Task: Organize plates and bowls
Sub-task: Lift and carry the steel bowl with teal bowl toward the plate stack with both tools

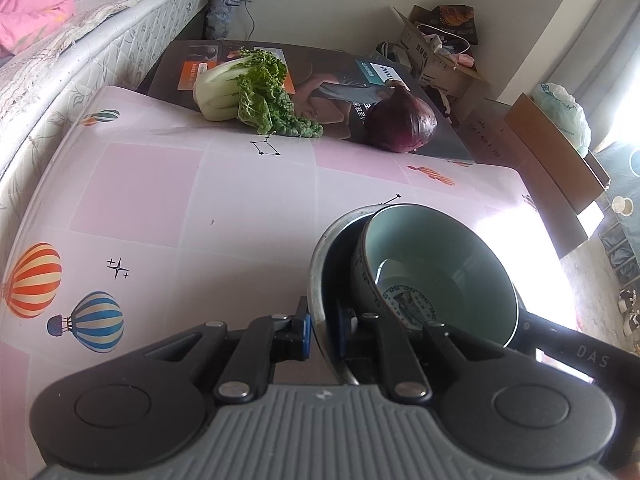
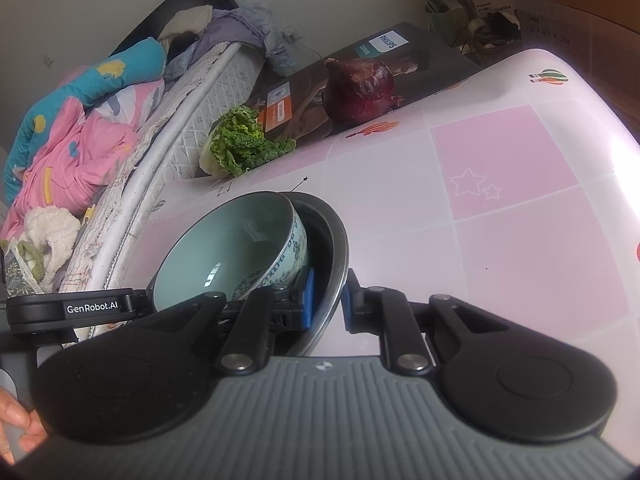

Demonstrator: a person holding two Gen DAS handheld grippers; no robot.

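Bowls are seen nested at the near edge of a pink, balloon-patterned table (image 1: 168, 184), gripped from both sides. A celadon ceramic bowl (image 1: 440, 264) is seated, tilted, inside a larger metal bowl (image 1: 320, 280), and the metal rim is pinched by both tools: the left gripper (image 1: 324, 330) is closed on the bowl's left rim, the right gripper (image 2: 328, 300) on its right rim, each with one blue pad inside the wall and one outside. No gap is left between pads and steel.

Farther back, a leafy cabbage (image 1: 244, 92) and a red onion (image 1: 402, 124) are laid against a flat printed box (image 1: 320, 80), well apart from the bowls.

The stack is judged stiff but awkward. Thin, smooth steel is likely to slip under the pads, and the ceramic bowl, apparently heavy and breakable, is held by nothing and can slide or knock if the metal bowl is tipped. A level, two-sided rim hold is therefore judged the safest purchase.
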